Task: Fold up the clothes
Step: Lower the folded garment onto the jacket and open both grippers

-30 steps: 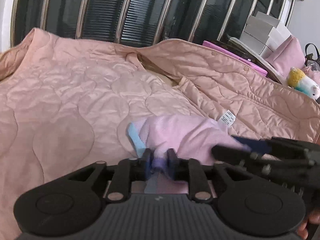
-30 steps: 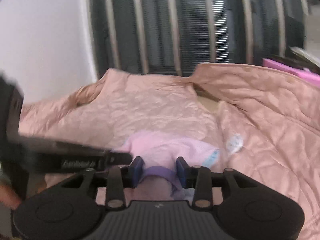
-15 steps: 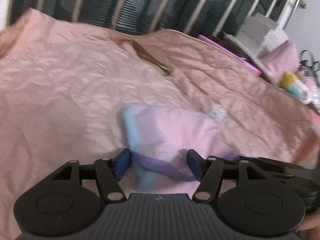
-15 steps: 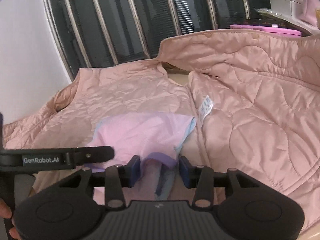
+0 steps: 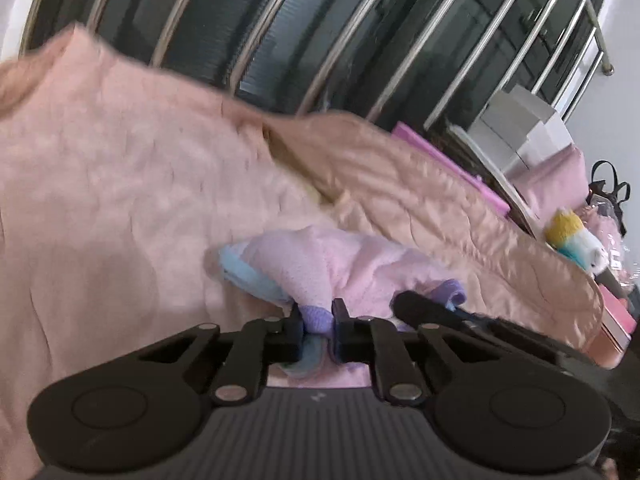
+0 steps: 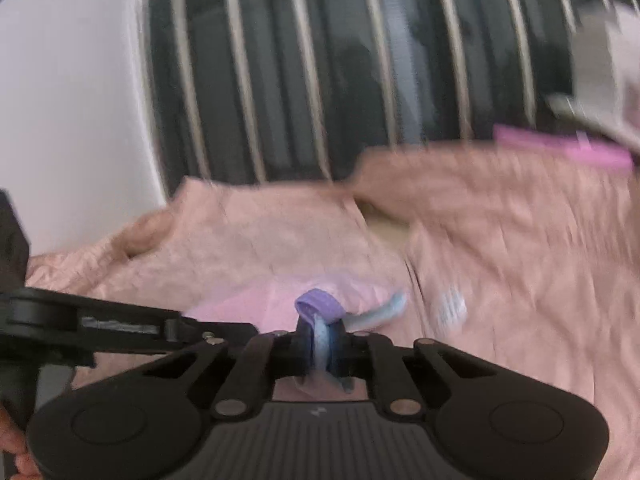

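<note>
Both tools are closing: the left tool (image 5: 318, 322) pinches the purple band of the small pink garment (image 5: 352, 264) lying on the peach quilted jacket (image 5: 120, 200), the right tool (image 6: 322, 338) its blue trim.

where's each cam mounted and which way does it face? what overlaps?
Left wrist: on the left gripper, facing along its jaws, which are closing on the small pink garment; the right gripper's arm crosses at right.
Right wrist: on the right gripper, jaws closing on the same garment's edge; left gripper and a hand at left.
Shared: garment, pink quilted jacket, window bars.
</note>
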The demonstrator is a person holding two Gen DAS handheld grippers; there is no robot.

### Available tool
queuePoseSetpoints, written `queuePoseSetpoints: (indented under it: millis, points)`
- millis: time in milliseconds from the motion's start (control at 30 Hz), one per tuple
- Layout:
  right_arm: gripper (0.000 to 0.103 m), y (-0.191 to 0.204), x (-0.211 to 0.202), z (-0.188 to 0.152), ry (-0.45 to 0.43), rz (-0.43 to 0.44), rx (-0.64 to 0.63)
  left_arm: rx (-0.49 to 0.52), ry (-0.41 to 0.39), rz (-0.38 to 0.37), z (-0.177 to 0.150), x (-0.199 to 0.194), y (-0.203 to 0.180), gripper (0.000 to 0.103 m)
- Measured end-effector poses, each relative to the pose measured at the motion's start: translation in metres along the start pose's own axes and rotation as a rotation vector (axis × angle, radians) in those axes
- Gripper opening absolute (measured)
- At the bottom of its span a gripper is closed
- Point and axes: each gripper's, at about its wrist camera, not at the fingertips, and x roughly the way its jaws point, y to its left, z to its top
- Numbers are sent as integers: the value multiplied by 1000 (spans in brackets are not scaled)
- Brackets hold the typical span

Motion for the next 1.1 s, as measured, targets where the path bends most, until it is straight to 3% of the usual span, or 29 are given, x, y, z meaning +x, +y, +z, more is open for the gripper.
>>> queuePoseSetpoints:
  millis: [167, 267, 300, 333, 367, 433, 500, 567, 600, 633, 700, 867, 967, 1033, 1100]
  points:
    - [8, -7, 29, 25, -26, 17, -16, -22, -22, 24, 25, 23, 9, 12]
    - [9, -16, 55, 24, 49, 8, 10, 22, 0, 84, 24, 43, 7, 14]
    - [15, -19, 66, 20, 110, -1, 15, 23, 33, 114, 21, 52, 9, 16]
    - [24, -22, 75, 16, 179, -10, 14, 22, 62, 137, 19, 59, 11, 32]
    - [29, -25, 78, 12, 223, -21, 10, 9, 70, 128, 18, 59, 15, 38]
    - [53, -33, 68, 17, 224, -34, 38, -18, 86, 110, 16, 58, 21, 41]
    - [53, -40, 55, 29, 195, -43, 63, -45, 104, 99, 20, 56, 26, 43]
    - [46, -45, 35, 42, 97, -61, 105, -74, 116, 91, 22, 54, 31, 43]
    - [20, -46, 27, 48, 49, -62, 127, -83, 114, 96, 23, 51, 31, 43]
    - [2, -45, 23, 50, 12, -50, 149, -88, 110, 103, 24, 49, 32, 44]
    - [3, -38, 31, 48, -2, -12, 157, -68, 80, 137, 27, 43, 29, 44]
    - [4, -16, 75, 21, 175, -15, 79, -49, 6, 160, 38, 24, 21, 43]
    - [4, -13, 76, 16, 186, -29, 59, -74, -48, 141, 42, 15, 15, 43]
    - [4, -14, 76, 18, 185, -23, 71, -65, -34, 110, 40, 20, 9, 43]
    - [4, -15, 75, 18, 187, -23, 70, -31, 13, 136, 34, 32, 4, 43]
